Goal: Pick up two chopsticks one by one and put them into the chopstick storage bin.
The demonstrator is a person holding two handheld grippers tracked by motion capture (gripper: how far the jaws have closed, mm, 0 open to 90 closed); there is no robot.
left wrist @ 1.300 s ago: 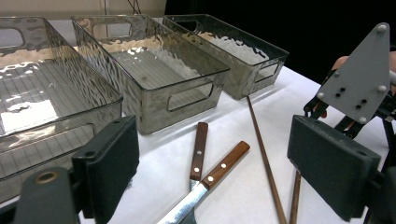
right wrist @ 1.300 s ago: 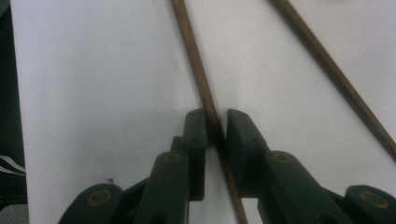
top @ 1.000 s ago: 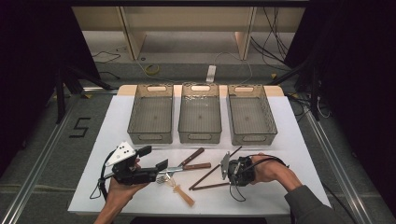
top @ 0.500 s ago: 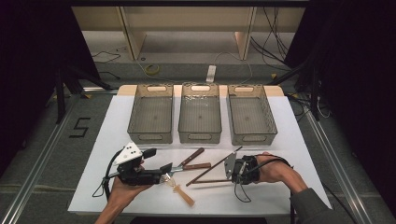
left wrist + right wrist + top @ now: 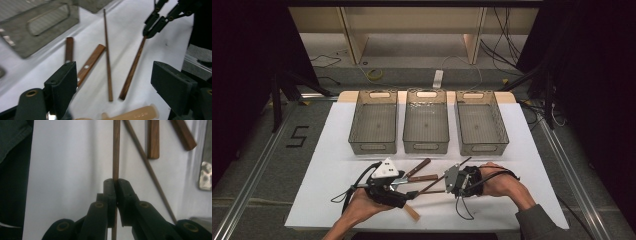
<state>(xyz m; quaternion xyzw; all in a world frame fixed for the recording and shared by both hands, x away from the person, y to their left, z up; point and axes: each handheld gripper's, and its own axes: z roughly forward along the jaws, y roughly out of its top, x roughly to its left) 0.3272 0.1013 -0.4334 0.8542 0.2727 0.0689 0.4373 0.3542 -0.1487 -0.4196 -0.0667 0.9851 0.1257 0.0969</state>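
Observation:
Several wooden utensils lie at the table's front. My right gripper [image 5: 448, 182] [image 5: 115, 182] is shut on the end of a brown stick [image 5: 116, 147] [image 5: 132, 67] that lies on the white surface. A thinner stick [image 5: 108, 62] [image 5: 147, 167] lies beside it. Two riveted wooden handles [image 5: 90, 63] [image 5: 424, 177] rest a little farther off. My left gripper [image 5: 409, 189] [image 5: 116, 77] is open, its jaws wide apart and facing the sticks, with nothing between them. A beige handle [image 5: 132, 114] [image 5: 412, 212] lies just under it.
Three grey mesh bins [image 5: 374, 145] [image 5: 426, 146] [image 5: 482, 146] stand in a row behind the utensils. The nearest bin's handle wall [image 5: 37, 27] sits left of the left gripper. The white table cover [image 5: 522, 150] ends near both forearms.
My left gripper has moved right, closer to the utensils. The right hand has shifted slightly left with the stick.

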